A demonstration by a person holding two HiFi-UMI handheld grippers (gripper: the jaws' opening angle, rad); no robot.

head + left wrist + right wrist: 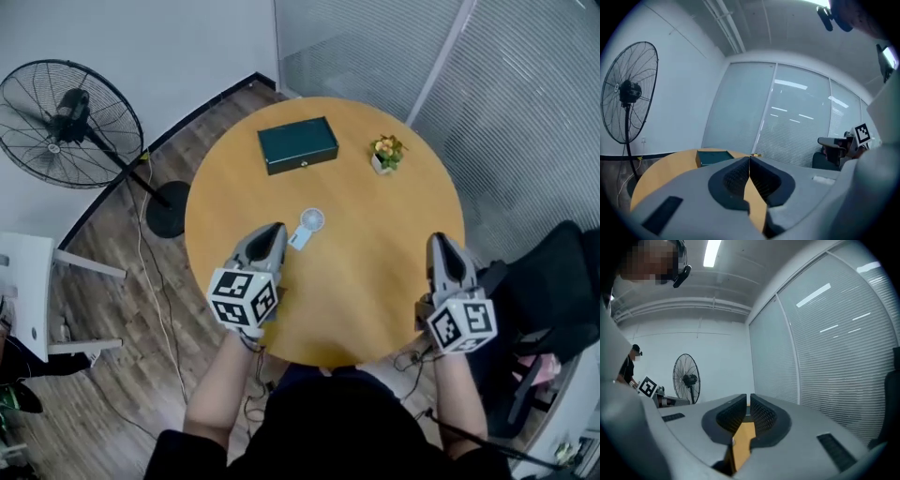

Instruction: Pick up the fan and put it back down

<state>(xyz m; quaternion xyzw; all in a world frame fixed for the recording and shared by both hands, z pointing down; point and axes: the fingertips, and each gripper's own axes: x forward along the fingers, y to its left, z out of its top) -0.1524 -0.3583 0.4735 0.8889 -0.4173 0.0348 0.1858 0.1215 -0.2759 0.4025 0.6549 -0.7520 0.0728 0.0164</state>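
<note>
The left gripper (276, 230) has its jaws shut together with nothing between them. In the head view its tip is just beside the small handheld fan (308, 224), which lies flat on the round wooden table (375, 281), near the middle and a little left. The right gripper (441, 244) hovers by the table's right rim, its jaws a narrow slit apart and holding nothing; only tabletop shows through the gap.

There are two containers toward the far side. One is a dark green box (297, 144), lid closed, contents hidden. The other is a small pot (381, 165) holding a flowering plant. The table carries one handheld fan, one box and one pot.

Bare wood spreads between the grippers and along the near edge. On the floor to the left stands one pedestal fan (64, 122); a black chair (553, 277) sits close to the right rim.
</note>
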